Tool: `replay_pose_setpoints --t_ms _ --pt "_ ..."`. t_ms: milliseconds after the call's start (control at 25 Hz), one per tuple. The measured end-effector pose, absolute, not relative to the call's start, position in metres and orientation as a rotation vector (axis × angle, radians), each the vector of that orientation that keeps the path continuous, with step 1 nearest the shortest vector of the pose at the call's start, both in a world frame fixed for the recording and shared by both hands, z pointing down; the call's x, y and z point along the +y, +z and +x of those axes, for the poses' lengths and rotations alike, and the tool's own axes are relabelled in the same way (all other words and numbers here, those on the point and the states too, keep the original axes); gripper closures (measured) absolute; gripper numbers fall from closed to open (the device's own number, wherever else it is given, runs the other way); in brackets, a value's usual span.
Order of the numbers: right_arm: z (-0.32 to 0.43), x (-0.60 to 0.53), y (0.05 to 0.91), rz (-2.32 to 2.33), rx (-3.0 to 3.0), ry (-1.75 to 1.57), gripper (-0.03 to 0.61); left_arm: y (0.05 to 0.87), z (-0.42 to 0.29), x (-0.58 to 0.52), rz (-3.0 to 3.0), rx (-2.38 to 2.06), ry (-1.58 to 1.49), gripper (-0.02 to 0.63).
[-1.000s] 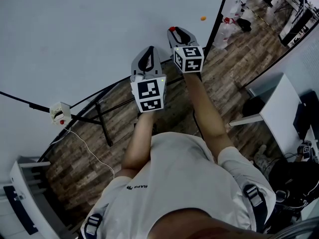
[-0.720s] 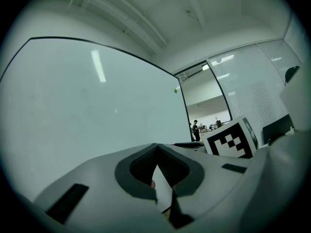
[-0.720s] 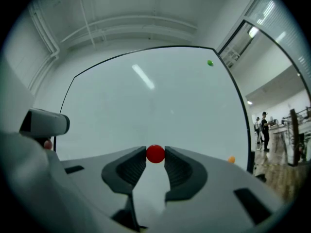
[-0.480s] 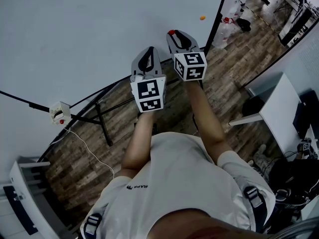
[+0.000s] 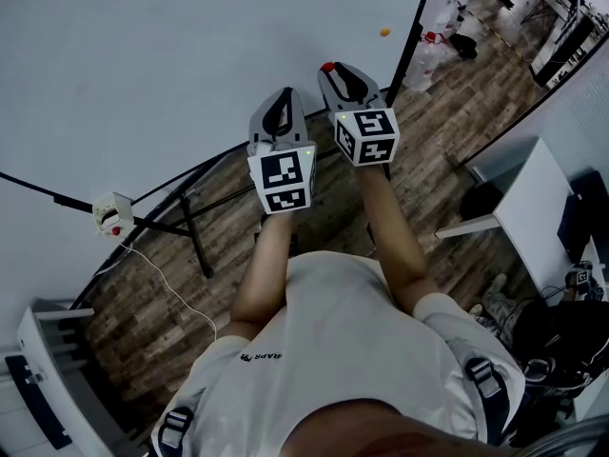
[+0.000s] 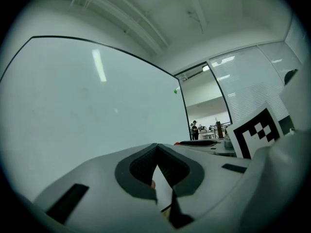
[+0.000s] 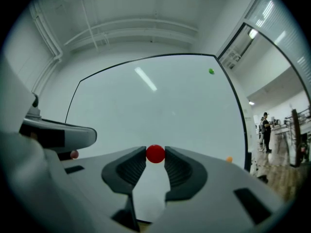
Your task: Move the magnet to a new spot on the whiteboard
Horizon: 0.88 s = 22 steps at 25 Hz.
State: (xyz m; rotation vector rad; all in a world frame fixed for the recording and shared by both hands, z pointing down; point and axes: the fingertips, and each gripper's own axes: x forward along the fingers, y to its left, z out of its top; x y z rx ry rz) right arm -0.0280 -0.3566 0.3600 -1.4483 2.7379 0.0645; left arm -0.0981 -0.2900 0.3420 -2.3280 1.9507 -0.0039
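Two hand-held grippers of smooth grey plastic point level, each one carrying a cube point(image 5: 284, 179) with black-and-white square markers. On the left hand-held gripper point(image 5: 279, 103) the dark ribbed pads meet at their tips, with nothing between them. The right hand-held gripper point(image 7: 155, 155), at two o'clock from it in the head view, pinches the magnet point(image 7: 155, 154), small, round and glossy red, between the tips of its ribbed pads. Beyond stands the whiteboard point(image 7: 160, 101), smooth and white in a thin dark frame; if the magnet touches it, I cannot tell. On the board a green dot point(image 7: 211, 71) sits at one o'clock from the magnet, and an orange dot point(image 7: 229, 159) at three o'clock.
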Motion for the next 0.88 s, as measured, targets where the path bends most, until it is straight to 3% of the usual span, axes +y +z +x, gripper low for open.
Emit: replay_pose_setpoints --t_ms 880 --pt "-0.022 -0.319 0.344 -1.444 2.715 0.090 0.453 0.341 -0.098 -0.284 -2.342 1.932 -0.017 0.611"
